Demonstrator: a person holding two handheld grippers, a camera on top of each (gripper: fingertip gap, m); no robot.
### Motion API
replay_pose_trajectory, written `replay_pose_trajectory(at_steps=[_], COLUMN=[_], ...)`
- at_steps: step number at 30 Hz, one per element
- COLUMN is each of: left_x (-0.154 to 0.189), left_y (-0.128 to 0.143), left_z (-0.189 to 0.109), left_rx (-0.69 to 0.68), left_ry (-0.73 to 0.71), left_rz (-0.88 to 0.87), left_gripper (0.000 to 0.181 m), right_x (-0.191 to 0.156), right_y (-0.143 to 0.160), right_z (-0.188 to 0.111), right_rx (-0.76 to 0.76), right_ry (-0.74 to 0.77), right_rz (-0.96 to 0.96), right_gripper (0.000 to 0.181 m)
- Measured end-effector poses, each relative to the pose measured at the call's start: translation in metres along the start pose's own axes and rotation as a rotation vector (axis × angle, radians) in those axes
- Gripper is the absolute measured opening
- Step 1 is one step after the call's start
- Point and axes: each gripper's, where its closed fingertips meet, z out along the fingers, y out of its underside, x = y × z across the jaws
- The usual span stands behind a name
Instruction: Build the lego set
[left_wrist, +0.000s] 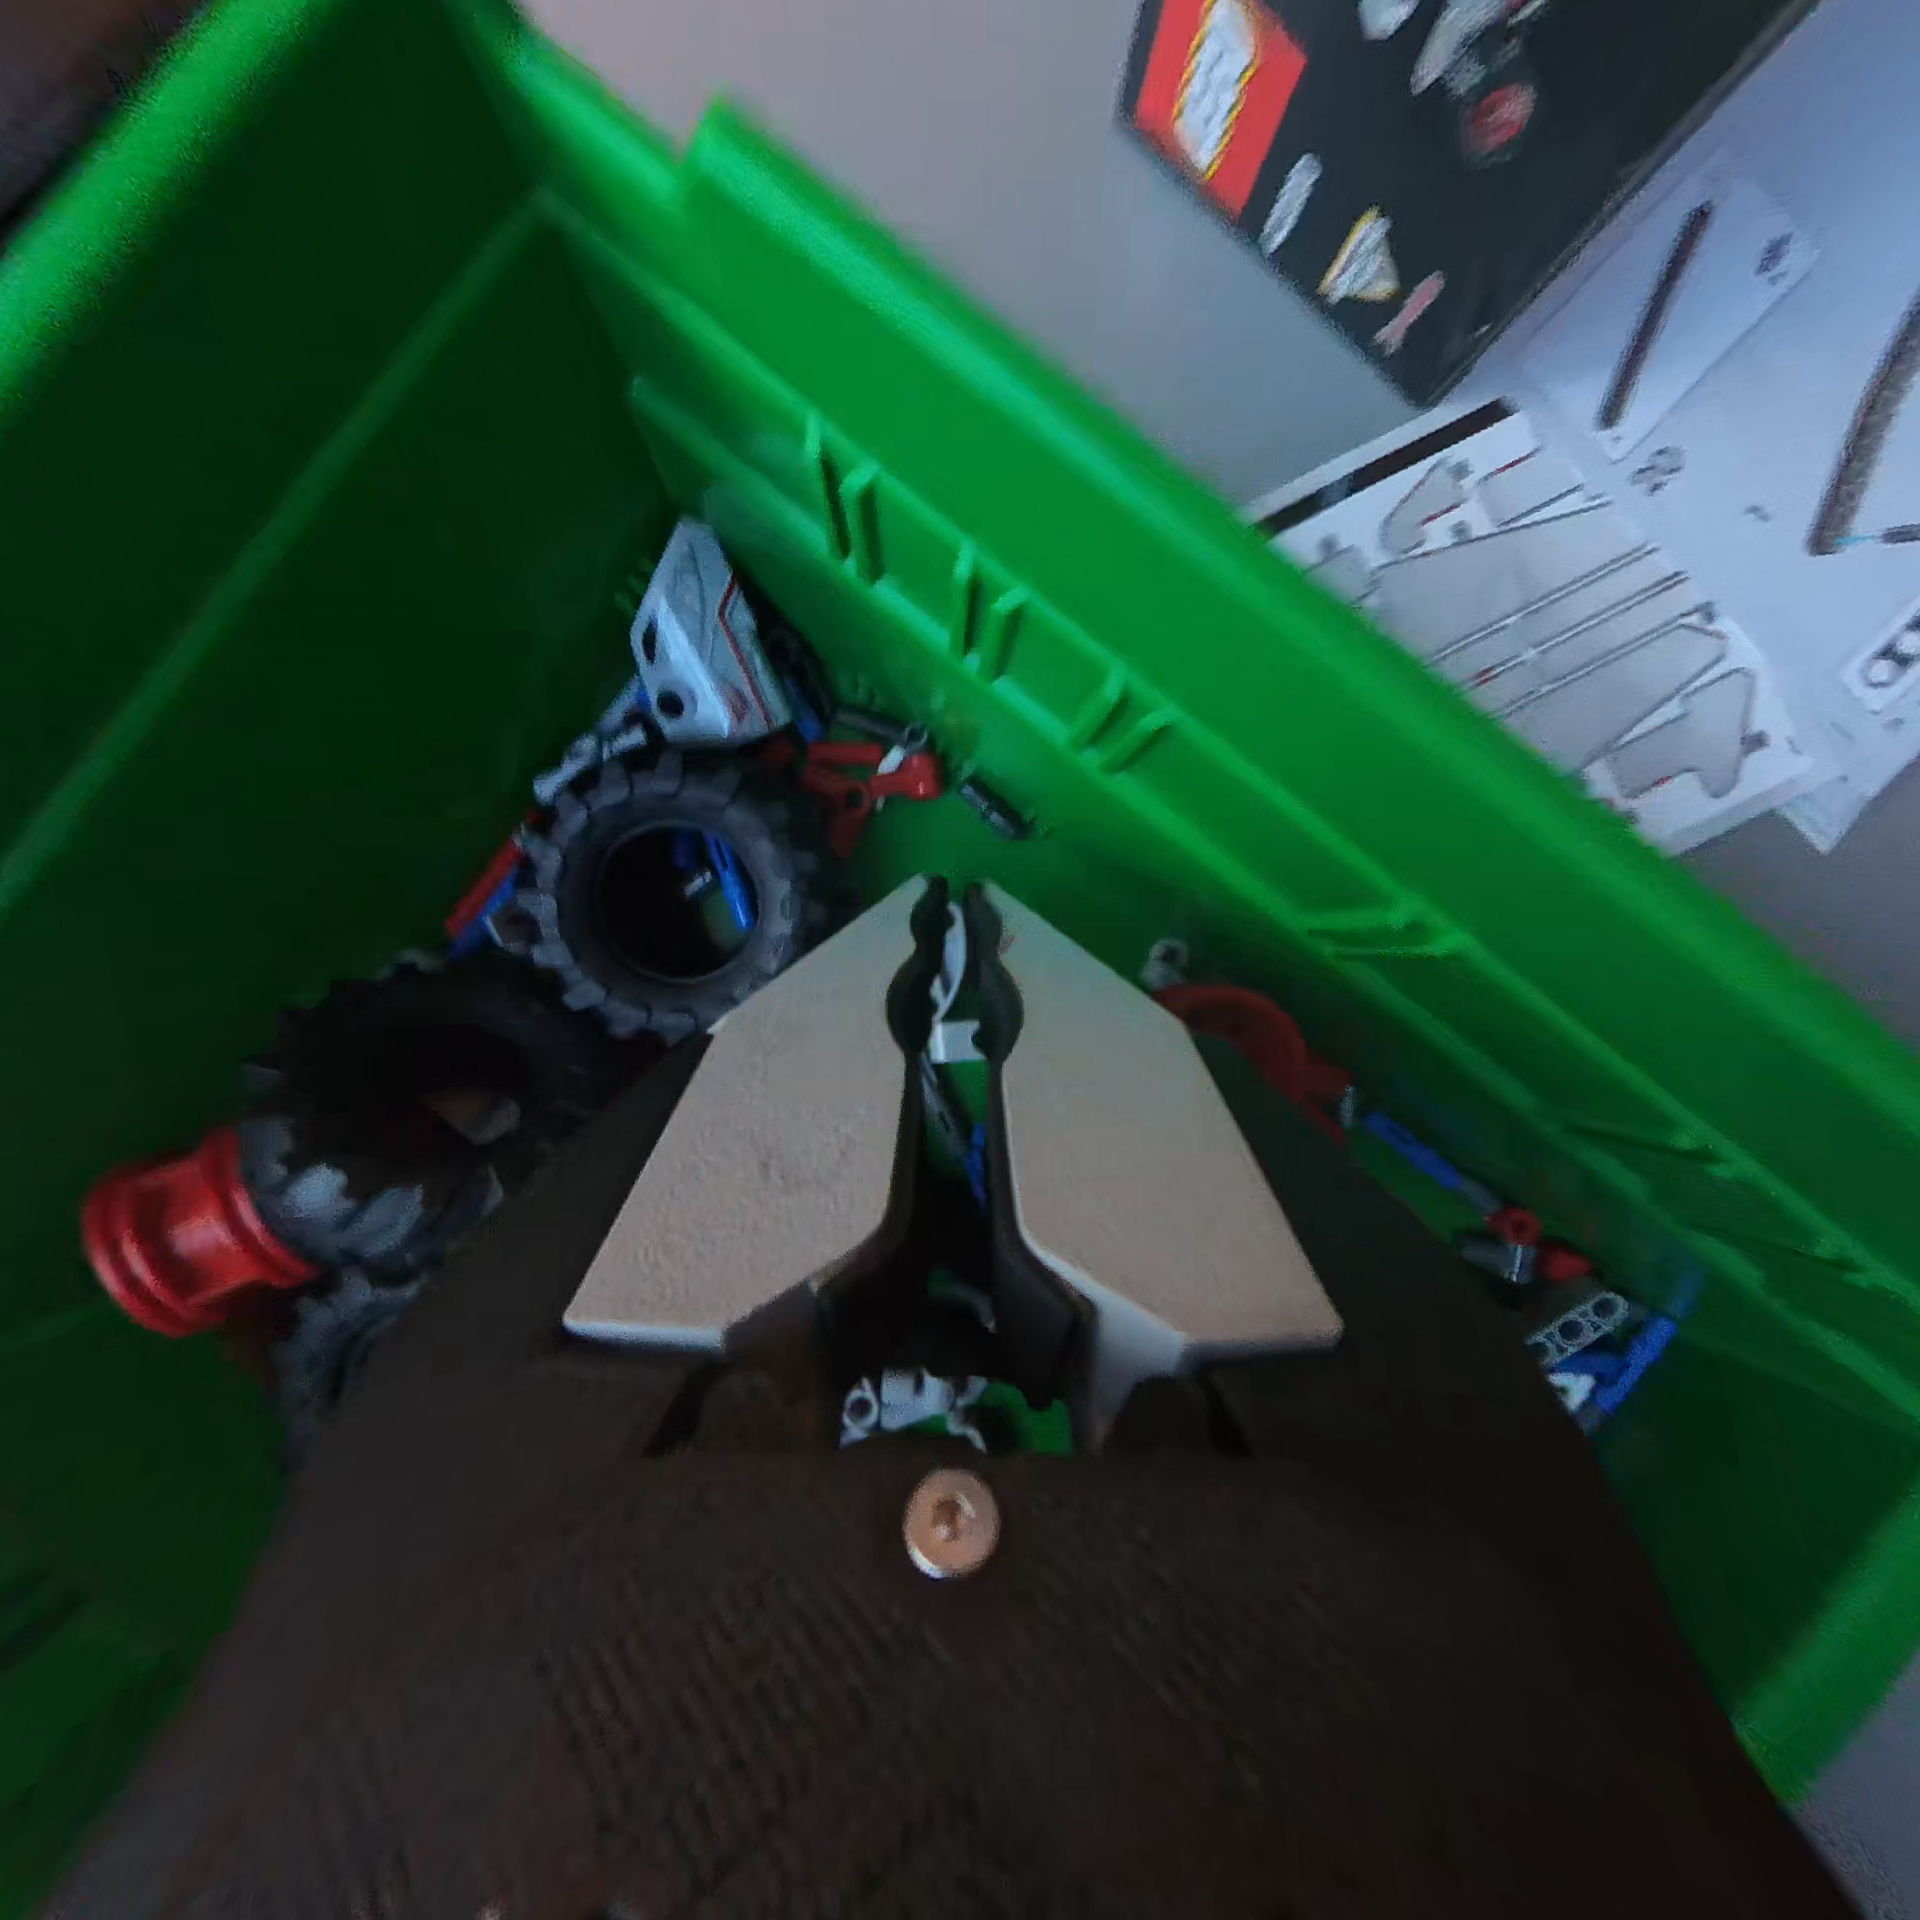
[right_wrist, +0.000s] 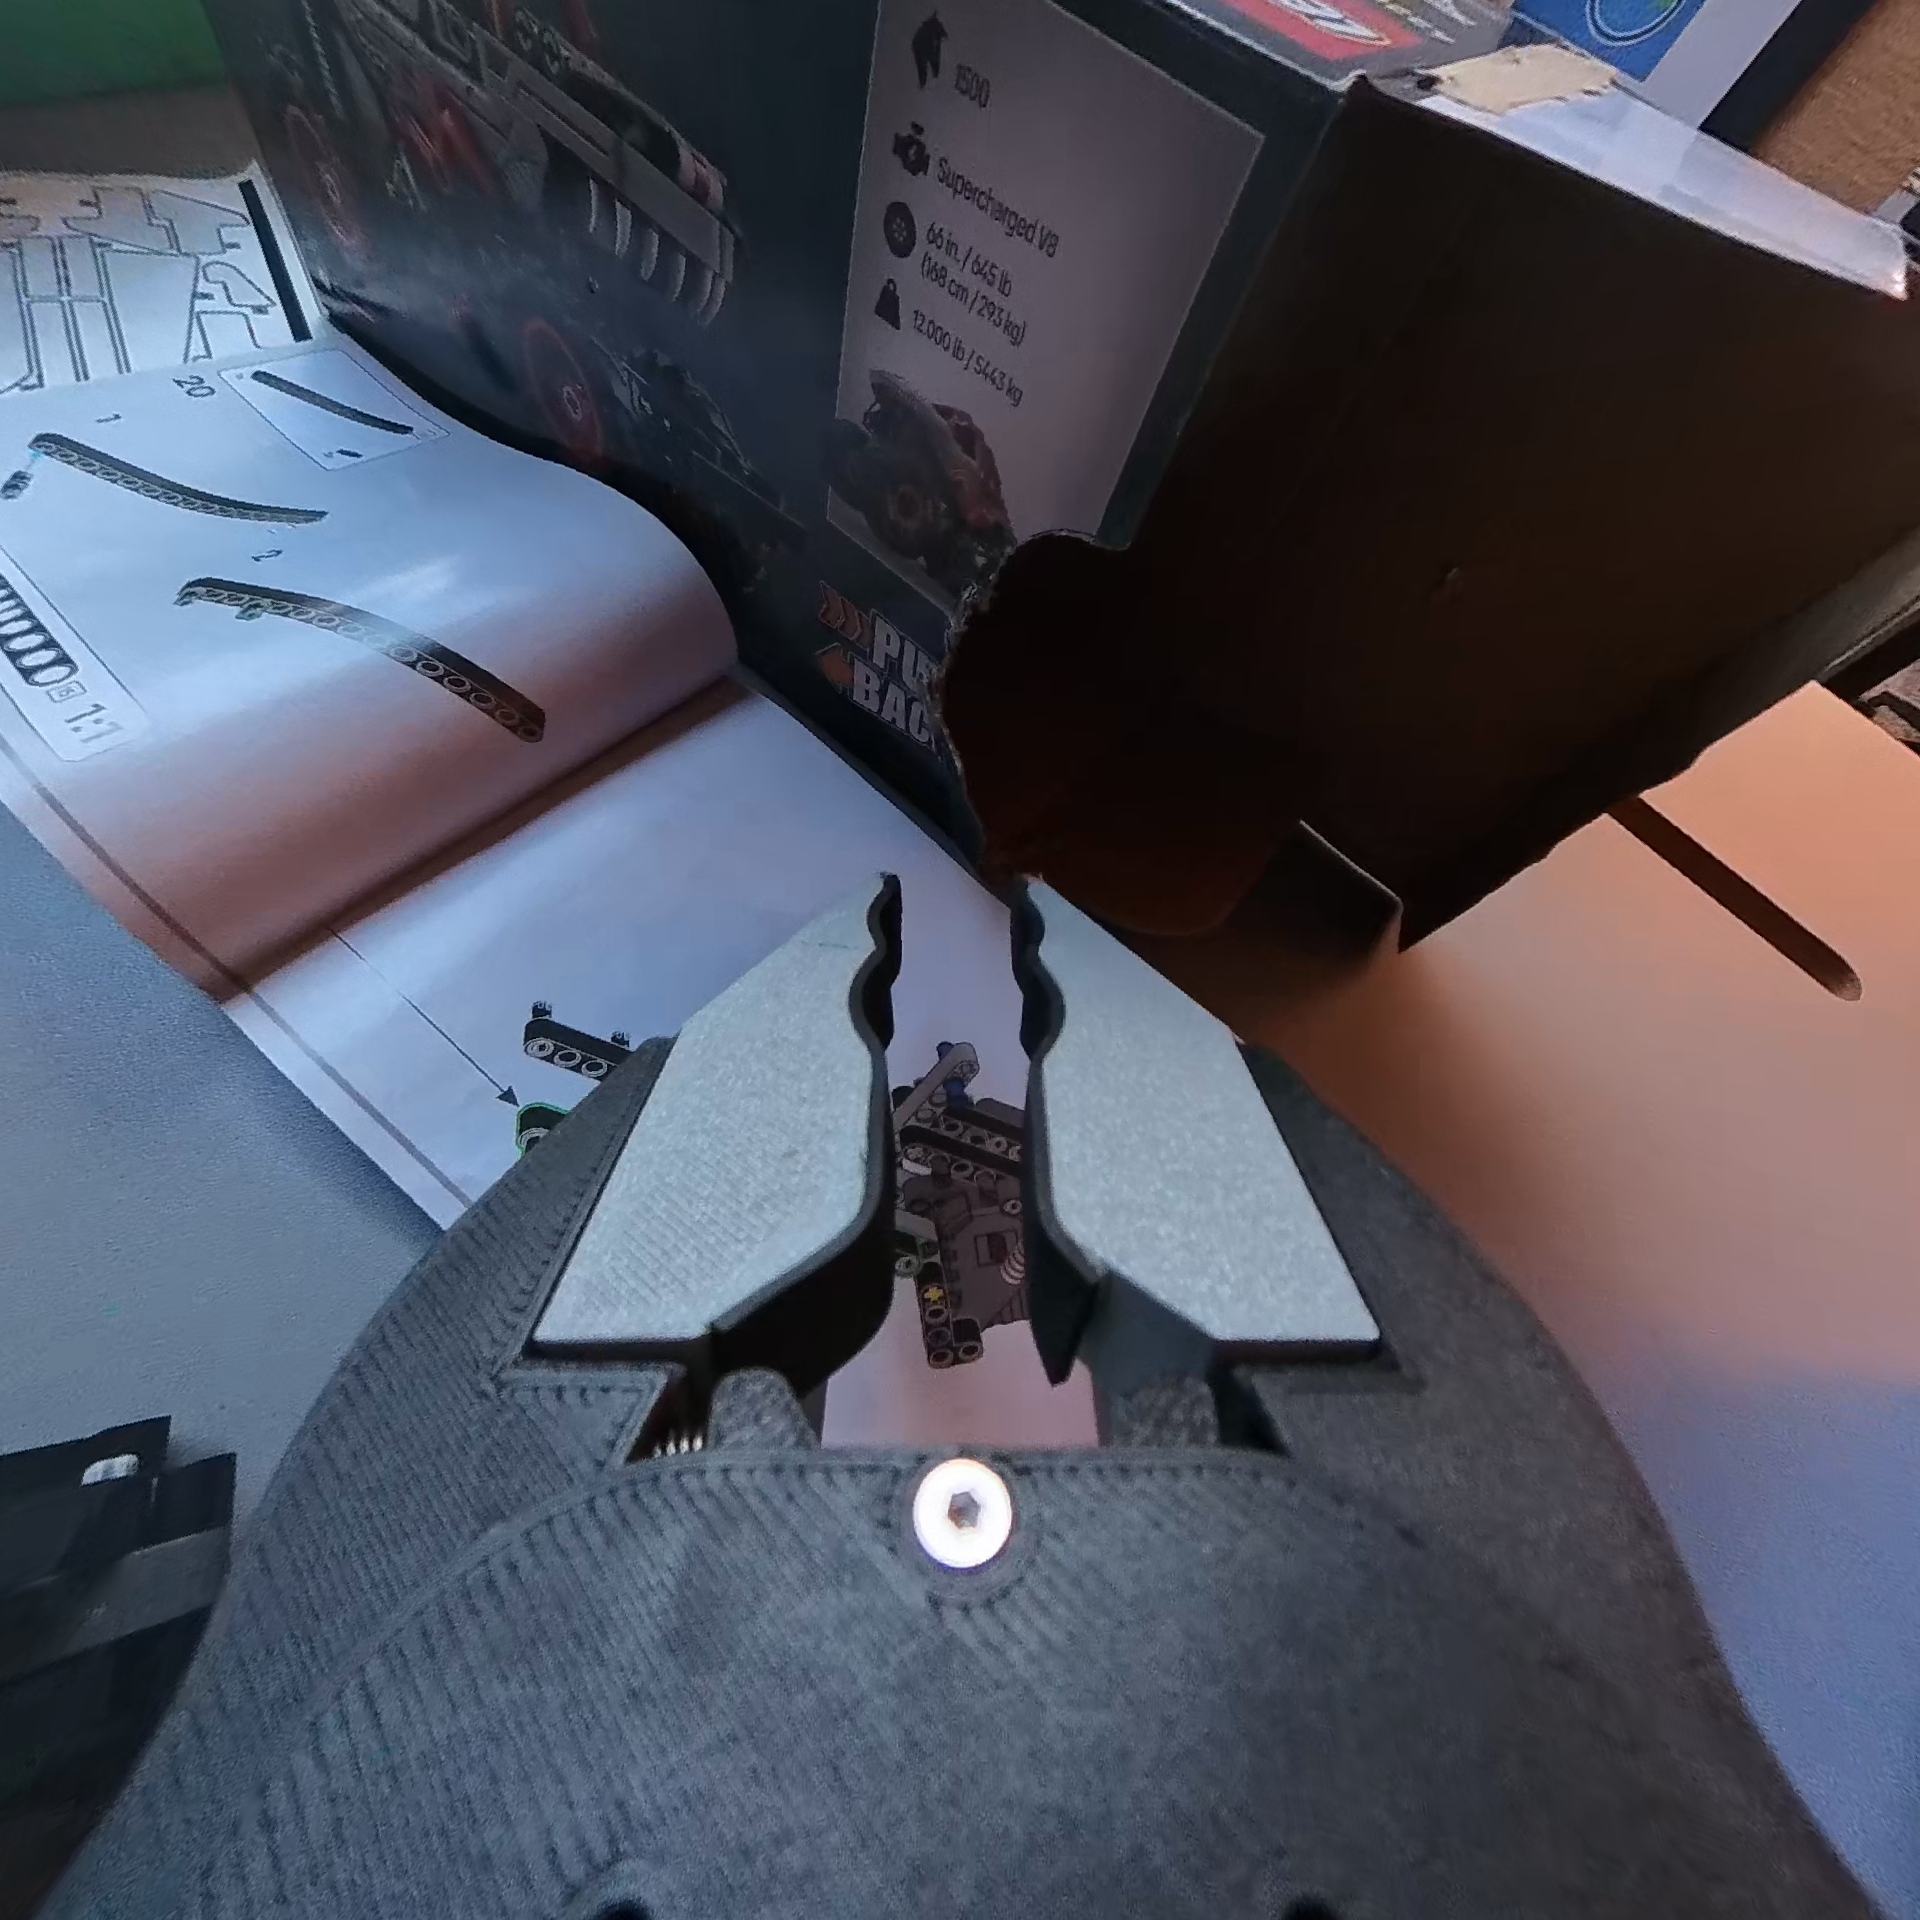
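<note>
My left gripper (left_wrist: 953, 896) reaches into a green bin (left_wrist: 343, 540) of loose lego parts. Its jaws are almost closed, with a small white piece (left_wrist: 951, 971) pinched between the pads. Ahead of it lie a grey knobby tyre (left_wrist: 665, 904), a white printed panel (left_wrist: 696, 655) and red connectors (left_wrist: 873, 779). A second dark tyre (left_wrist: 436, 1060) and a red hub (left_wrist: 187, 1236) lie to the left. My right gripper (right_wrist: 958, 891) is open and empty, hovering over the open instruction booklet (right_wrist: 436, 810).
The dark lego box (right_wrist: 935, 312) stands behind the booklet, its torn flap (right_wrist: 1299, 675) just past my right fingertips. The booklet and box also show beyond the bin wall in the left wrist view (left_wrist: 1621, 582). More small parts (left_wrist: 1507, 1247) lie along the bin's right wall. Spacing between my two grippers at the tips: around 40 cm. From the left gripper's tips to the red hub (left_wrist: 187, 1236) is close to 12 cm.
</note>
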Motion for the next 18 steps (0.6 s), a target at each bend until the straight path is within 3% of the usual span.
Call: replay_pose_trajectory(at_steps=[1, 4, 11, 18], left_x=[0.005, 0.011, 0.009, 0.01], left_y=[-0.007, -0.015, -0.011, -0.007], left_z=[-0.004, -0.007, 0.006, 0.009], left_rx=[0.04, 0.082, -0.107, -0.253], left_ry=[0.015, -0.012, -0.024, 0.093], left_rz=[0.046, 0.18, 0.373, 0.534], left_gripper=[0.002, 0.01, 0.018, 0.022], right_x=[0.0, 0.0, 0.002, 0.003], right_y=[0.0, -0.001, -0.001, -0.003], right_z=[0.0, 0.0, -0.001, -0.004], right_rx=[0.0, 0.005, 0.011, 0.032], right_ry=[-0.001, 0.0, -0.003, -0.008], right_rz=[0.0, -0.003, 0.015, 0.029], right_gripper=[0.019, 0.021, 0.022, 0.021])
